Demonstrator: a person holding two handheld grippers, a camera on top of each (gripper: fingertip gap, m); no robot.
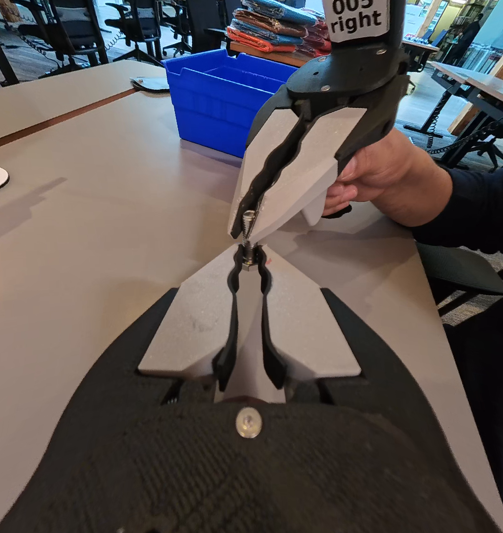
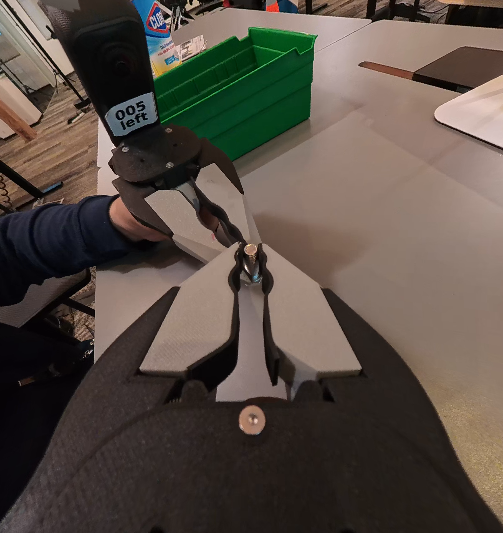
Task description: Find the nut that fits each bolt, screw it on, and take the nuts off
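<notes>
A silver bolt [image 1: 248,223] is held in the air above the grey table [image 1: 100,202] between the two grippers. My left gripper [image 1: 248,251] is shut on a silver nut [image 1: 248,259] at the bolt's lower end. My right gripper [image 1: 244,233] comes down from above and is shut on the threaded shaft. In the right wrist view the bolt [image 2: 251,265] lies between my right gripper's [image 2: 250,248] fingers, its flat end toward the tips. The left gripper [image 2: 238,243] meets it from the upper left. The nut is hidden there.
A blue bin [image 1: 215,95] stands behind the grippers in the left wrist view. A green bin [image 2: 244,95] and a wipes canister [image 2: 160,37] stand at the back in the right wrist view. A white pad [image 2: 480,115] lies at the right. The table edge [image 1: 434,288] is close by. Both grippers' tips are close together, under 4 cm apart.
</notes>
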